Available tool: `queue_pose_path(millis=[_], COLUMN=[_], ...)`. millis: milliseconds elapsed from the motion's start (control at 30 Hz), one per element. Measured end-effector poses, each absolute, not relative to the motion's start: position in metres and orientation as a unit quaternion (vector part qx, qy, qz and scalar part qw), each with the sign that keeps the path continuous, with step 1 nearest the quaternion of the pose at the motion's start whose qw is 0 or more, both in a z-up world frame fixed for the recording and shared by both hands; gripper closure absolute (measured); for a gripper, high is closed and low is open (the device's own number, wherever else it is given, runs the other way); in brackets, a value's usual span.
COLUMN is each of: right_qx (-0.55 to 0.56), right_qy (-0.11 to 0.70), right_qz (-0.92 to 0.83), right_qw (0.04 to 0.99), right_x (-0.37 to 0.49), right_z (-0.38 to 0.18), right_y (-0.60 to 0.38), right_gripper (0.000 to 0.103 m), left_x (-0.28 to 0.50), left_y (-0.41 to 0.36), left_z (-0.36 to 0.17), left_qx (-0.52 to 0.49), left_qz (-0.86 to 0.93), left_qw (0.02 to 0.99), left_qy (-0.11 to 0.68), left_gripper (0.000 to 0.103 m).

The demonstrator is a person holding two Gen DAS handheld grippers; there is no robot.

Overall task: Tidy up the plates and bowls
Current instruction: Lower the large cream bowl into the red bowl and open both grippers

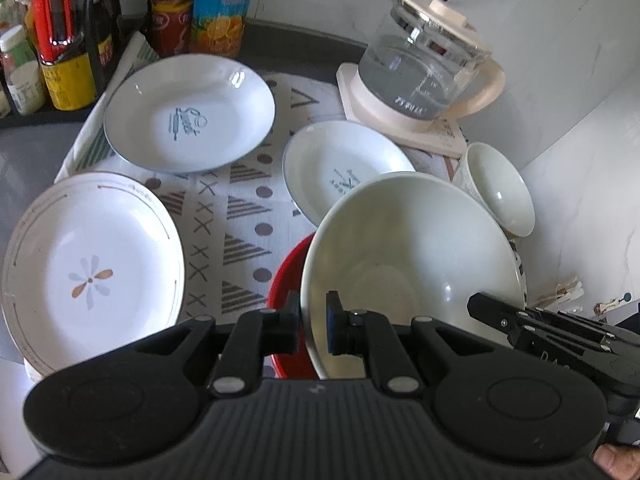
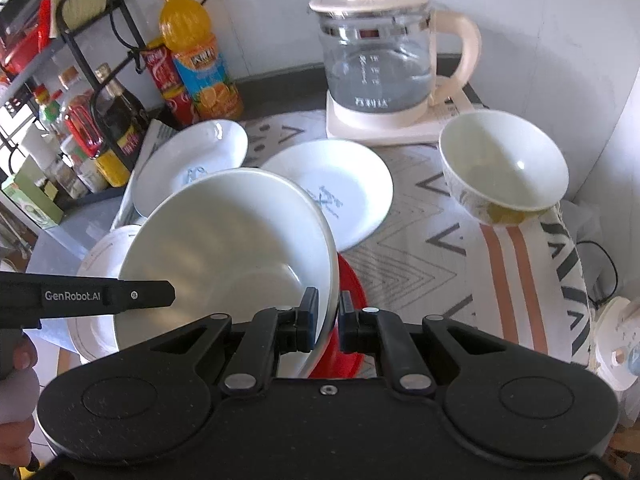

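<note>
A large white bowl (image 1: 412, 248) is held tilted above a red bowl (image 1: 286, 280). My left gripper (image 1: 314, 322) is shut on its left rim. My right gripper (image 2: 328, 318) is shut on its right rim (image 2: 332, 264). The bowl (image 2: 224, 240) fills the middle of the right wrist view, with the red bowl (image 2: 352, 292) under it. A flower plate (image 1: 90, 272) lies at the left. Two white plates with blue print (image 1: 188, 114) (image 1: 344, 168) lie further back. A small patterned bowl (image 2: 504, 166) sits at the right, also in the left wrist view (image 1: 500, 192).
A glass kettle (image 2: 380, 68) on a cream base stands at the back right. Drink bottles (image 2: 196, 56) and a rack of condiment bottles (image 2: 80, 120) stand at the back left. A patterned cloth (image 1: 224, 216) covers the counter. The wall is close on the right.
</note>
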State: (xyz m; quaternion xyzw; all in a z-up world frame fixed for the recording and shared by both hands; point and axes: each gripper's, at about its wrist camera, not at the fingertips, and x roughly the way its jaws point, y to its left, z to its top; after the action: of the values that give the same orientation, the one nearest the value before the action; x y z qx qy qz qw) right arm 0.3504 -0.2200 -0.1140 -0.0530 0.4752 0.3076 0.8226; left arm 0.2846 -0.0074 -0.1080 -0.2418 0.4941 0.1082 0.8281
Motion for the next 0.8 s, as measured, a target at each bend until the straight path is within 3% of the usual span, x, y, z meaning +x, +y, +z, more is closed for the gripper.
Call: queue_pose_path(millis=[433, 800], right_qx=[-0.066, -0.086], right_qy=[0.488, 0.476], right_qz=[0.285, 0.287], right_qw=[0.823, 0.827], right_x=[0.362, 0.367], right_z=[-0.143, -0.142], right_y=[-0.216, -0.202], right_gripper=[0.096, 0.096], left_x=[0.295, 0.299], left_y=[-0.011, -0.007], left_z=[-0.144, -0.124], left_qx=[-0.241, -0.225], left_qz=[0.1, 0.107], left_qw=[0.809, 0.822], left_qy=[0.527, 0.511], left_gripper=[0.094, 0.09])
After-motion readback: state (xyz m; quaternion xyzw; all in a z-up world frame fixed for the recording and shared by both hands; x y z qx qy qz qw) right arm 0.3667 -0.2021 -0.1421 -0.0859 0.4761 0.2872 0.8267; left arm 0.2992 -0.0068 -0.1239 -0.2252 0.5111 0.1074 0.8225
